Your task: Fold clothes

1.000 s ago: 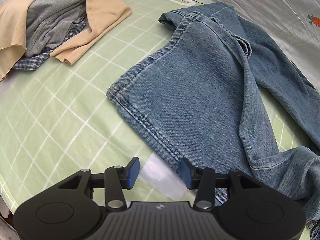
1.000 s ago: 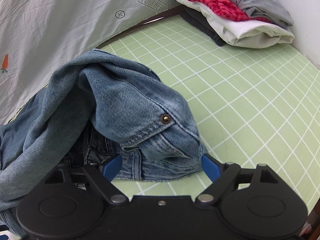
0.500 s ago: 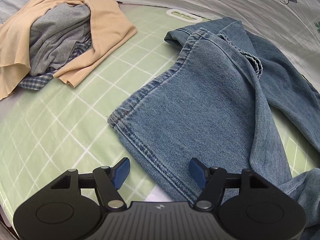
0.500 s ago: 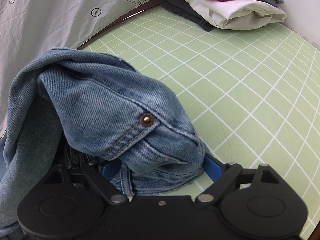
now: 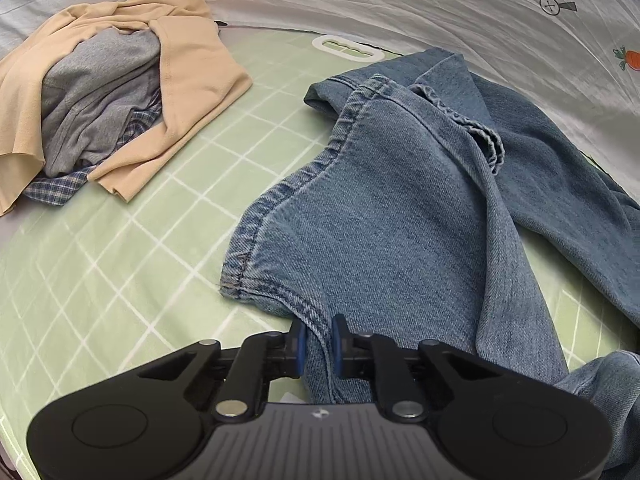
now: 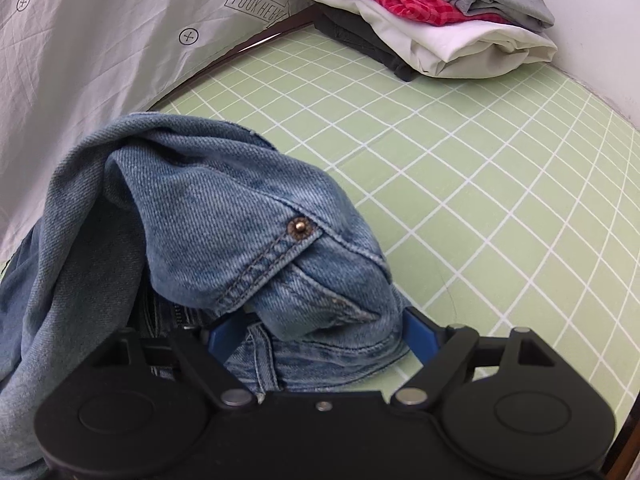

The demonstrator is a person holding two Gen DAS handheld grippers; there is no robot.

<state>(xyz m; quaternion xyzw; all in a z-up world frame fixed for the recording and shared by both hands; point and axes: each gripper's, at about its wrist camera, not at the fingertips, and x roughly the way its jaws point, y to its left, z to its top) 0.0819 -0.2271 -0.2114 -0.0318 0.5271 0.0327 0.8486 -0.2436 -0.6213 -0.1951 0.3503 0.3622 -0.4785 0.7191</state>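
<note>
Jaws of the left gripper [image 5: 318, 340] pinch the jeans [image 5: 400, 220] at a hem, the leg running straight ahead, while the right gripper [image 6: 320, 334] gapes around the bunched waist.

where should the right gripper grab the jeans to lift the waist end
Best bet is the bunched waist fold just below the rivet on the jeans, approached low from the near side. The right gripper already straddles that mound with its jaws wide apart, and the thick seamed denim there gives a firm bite.
</note>
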